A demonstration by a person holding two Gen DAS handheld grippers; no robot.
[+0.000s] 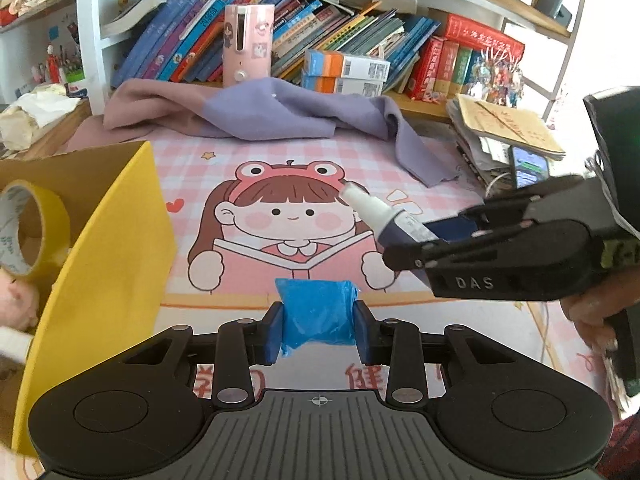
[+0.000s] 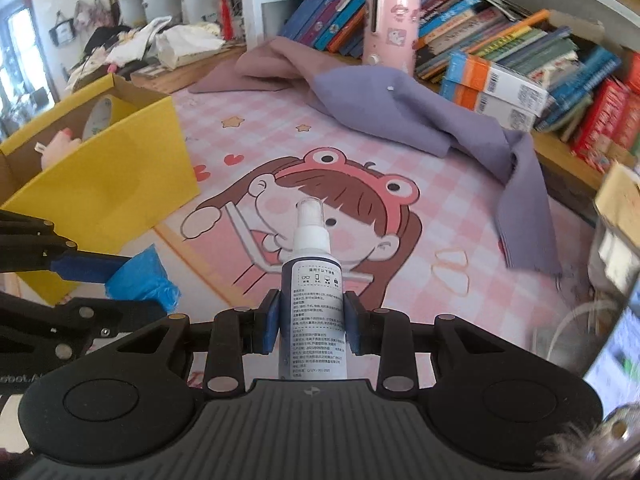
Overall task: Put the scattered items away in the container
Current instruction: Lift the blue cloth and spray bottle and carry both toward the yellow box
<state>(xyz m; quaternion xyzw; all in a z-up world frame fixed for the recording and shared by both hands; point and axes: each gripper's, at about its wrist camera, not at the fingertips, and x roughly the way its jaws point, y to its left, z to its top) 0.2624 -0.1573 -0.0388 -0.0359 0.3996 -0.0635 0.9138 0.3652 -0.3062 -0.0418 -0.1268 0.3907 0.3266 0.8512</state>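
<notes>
We find the blue packet clamped between the pads of the left gripper, clear of the bench and not yet over the yellow box, which stands just to its left. The spray bottle is pinched at its body by the jaws of the right gripper, nozzle pointing forward, likewise held above the cartoon mat (both items are in hand, neither is delivered).

Progress, in our judgement: well advanced. Inside the box we count one roll of yellow tape and one pink soft toy, partly hidden by the wall. What remains appears to be carrying the two held items over the box rim and releasing them.

Count of task items visible: one packet, one bottle, one tape roll, one toy, one box. We see no further loose small item on the mat itself.

Beyond that lie one purple cloth draped at the rear, one pink dispenser and a row of books on the shelf.
</notes>
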